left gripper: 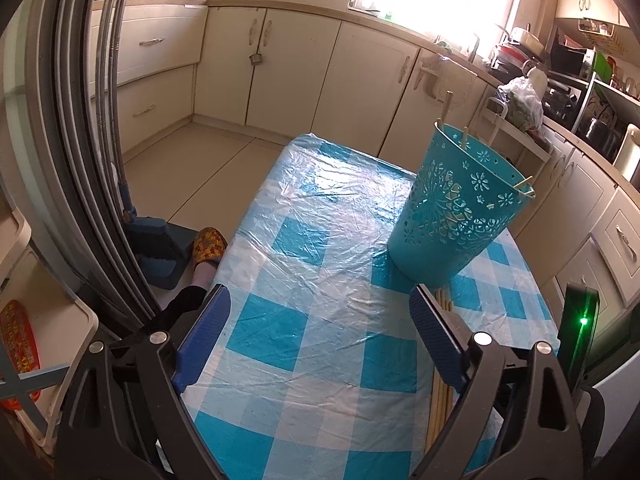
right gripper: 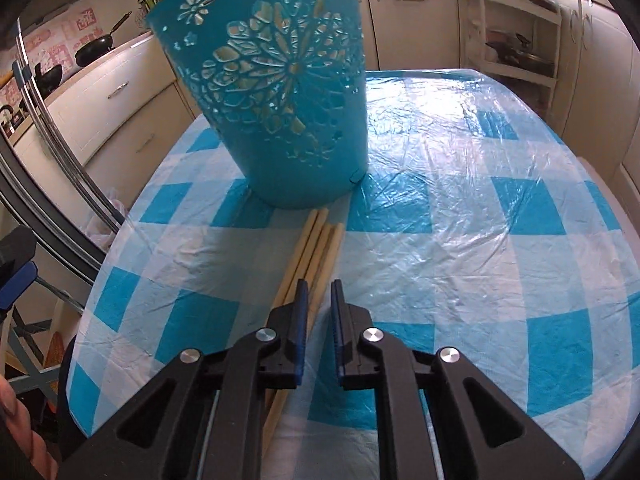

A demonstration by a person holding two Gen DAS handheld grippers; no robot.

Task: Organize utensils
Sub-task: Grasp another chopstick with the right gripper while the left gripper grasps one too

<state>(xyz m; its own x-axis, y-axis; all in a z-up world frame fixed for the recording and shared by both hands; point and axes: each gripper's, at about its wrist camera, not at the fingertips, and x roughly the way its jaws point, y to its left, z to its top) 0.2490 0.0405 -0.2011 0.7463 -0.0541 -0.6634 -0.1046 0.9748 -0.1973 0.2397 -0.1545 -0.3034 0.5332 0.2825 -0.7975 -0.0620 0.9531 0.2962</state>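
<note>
A teal cut-out holder (left gripper: 452, 208) stands on the blue checked table (left gripper: 304, 272), with a few chopsticks sticking out of its top (left gripper: 448, 106). It also shows in the right wrist view (right gripper: 280, 92). Several wooden chopsticks (right gripper: 316, 248) lie side by side on the cloth just in front of the holder, and show beside my left gripper's right finger (left gripper: 440, 392). My left gripper (left gripper: 320, 312) is open wide and empty above the table. My right gripper (right gripper: 319, 300) hovers over the chopsticks, its jaws a narrow gap apart and empty.
The table (right gripper: 480, 240) has a crinkled plastic cover. Kitchen cabinets (left gripper: 304, 60) run along the far wall. A dustpan and brush (left gripper: 160, 248) and a slippered foot (left gripper: 206, 248) are on the floor to the left. A metal rail (left gripper: 108, 80) rises at left.
</note>
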